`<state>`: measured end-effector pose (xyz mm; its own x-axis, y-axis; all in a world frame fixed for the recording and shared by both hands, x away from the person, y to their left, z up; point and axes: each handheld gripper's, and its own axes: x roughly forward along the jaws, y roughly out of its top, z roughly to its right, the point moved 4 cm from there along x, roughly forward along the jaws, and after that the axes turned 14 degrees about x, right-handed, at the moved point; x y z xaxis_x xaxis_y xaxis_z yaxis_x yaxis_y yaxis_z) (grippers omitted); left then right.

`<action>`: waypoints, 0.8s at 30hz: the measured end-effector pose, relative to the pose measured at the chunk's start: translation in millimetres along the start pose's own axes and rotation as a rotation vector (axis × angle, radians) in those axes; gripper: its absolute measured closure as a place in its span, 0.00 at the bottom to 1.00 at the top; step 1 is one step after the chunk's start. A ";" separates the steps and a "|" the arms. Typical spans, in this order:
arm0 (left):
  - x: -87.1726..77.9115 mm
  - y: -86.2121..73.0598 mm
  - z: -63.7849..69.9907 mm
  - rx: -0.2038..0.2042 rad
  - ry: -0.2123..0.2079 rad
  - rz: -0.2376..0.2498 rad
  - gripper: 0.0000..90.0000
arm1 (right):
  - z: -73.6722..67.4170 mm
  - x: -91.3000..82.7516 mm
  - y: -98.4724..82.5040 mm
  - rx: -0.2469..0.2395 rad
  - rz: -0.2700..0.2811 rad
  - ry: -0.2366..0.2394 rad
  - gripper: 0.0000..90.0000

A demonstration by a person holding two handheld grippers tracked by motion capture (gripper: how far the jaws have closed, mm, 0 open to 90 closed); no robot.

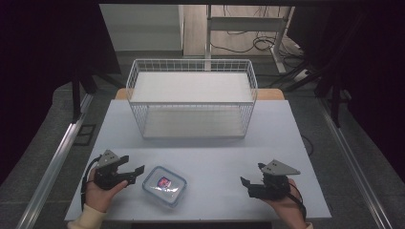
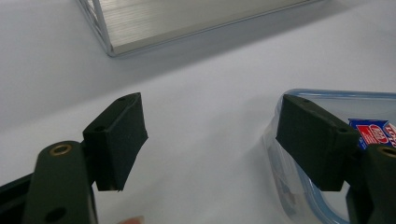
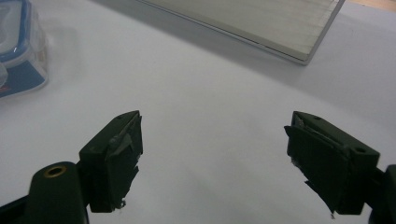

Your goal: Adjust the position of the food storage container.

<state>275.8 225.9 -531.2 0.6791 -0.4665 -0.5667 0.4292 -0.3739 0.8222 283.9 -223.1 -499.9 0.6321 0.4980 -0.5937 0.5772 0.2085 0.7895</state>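
A clear plastic food container [image 1: 164, 185] with a blue-rimmed lid and a red-and-blue label lies near the front of the pale table [image 1: 200, 157]. My left gripper [image 1: 134, 170] rests just left of it, open, jaws pointing toward it with nothing between them. In the left gripper view the container [image 2: 327, 154] lies behind the right jaw, and bare table shows between the jaws of the left gripper [image 2: 212, 140]. My right gripper [image 1: 252, 175] sits open at the front right, well apart from the container. The right gripper [image 3: 215, 158] frames bare table, with the container [image 3: 21, 51] at the far left.
A white wire basket [image 1: 191, 98] stands at the back middle of the table; its base corner [image 2: 112, 46] shows in the left gripper view and its base [image 3: 261, 23] in the right gripper view. Table edges lie close to both hands. Cables and a desk frame lie on the floor beyond.
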 end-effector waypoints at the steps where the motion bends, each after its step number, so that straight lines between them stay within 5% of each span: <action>1: -0.3 0.9 0.6 0.003 -0.003 0.000 0.26 | 0.5 -0.3 0.1 0.004 0.001 0.002 0.21; 24: -9.1 9.2 5.6 0.061 -0.012 -0.010 0.26 | 11.0 4.3 -4.6 0.042 -0.035 -0.024 0.24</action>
<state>270.2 222.2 -518.8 0.6678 -0.4717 -0.5758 0.3987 -0.4265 0.8118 289.7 -231.3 -507.8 0.6232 0.4702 -0.6249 0.6203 0.1894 0.7611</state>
